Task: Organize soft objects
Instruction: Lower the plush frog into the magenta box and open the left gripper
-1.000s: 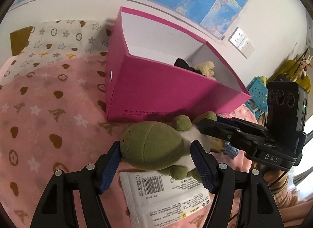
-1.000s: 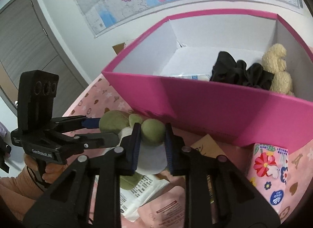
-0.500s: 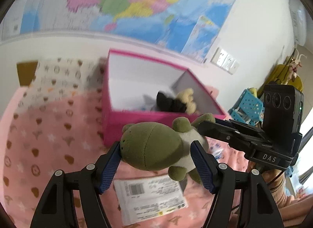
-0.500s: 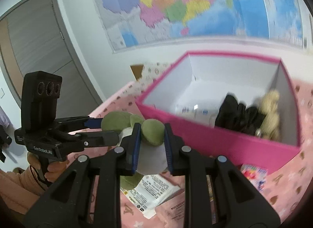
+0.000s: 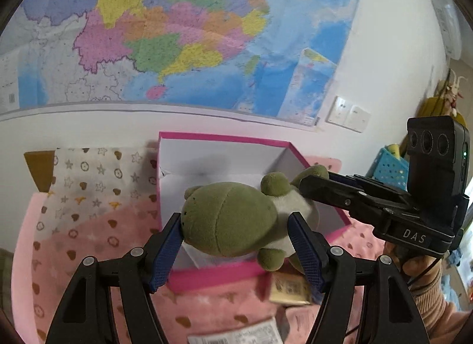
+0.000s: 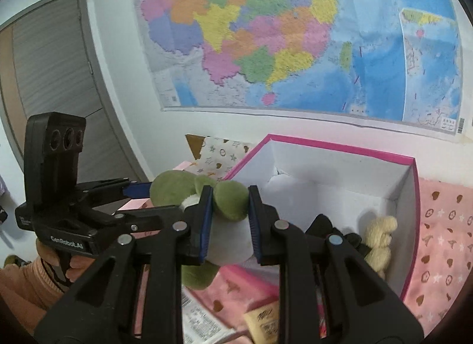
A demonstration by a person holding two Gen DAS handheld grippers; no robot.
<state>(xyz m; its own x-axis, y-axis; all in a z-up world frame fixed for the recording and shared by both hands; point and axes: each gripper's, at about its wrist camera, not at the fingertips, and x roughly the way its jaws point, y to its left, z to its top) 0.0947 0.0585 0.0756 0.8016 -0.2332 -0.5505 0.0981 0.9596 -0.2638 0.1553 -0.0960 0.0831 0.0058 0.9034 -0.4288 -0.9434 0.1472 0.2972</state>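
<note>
My left gripper [image 5: 236,239] is clenched across the broad green head of the plush turtle [image 5: 227,222], one blue pad pressed into each side. My right gripper [image 6: 229,220] pinches a green limb of the same toy, its pads squeezed close together on the stuffing, with the pale belly just below my fingertips. Seen from my left side, the right gripper [image 5: 340,193] comes in from the right and bites the turtle's far end; seen from my right side, the left gripper [image 6: 139,199] reaches in from the left onto the head. So the toy hangs between both of my tools, clear of the bedding.

Under my fingers lies a white printed packet [image 6: 201,320] and a small tan packet [image 5: 291,290] on the pink patterned blanket [image 5: 88,243]. Just beyond my fingertips stands the open pink box [image 6: 340,149], white inside; the turtle hangs over its near edge. Inside it, right of my right fingers, sit a cream plush toy [image 6: 380,234] and something black [image 6: 325,225] beside it, touching. Farther off, a big coloured map [image 5: 177,30] covers the wall.
</note>
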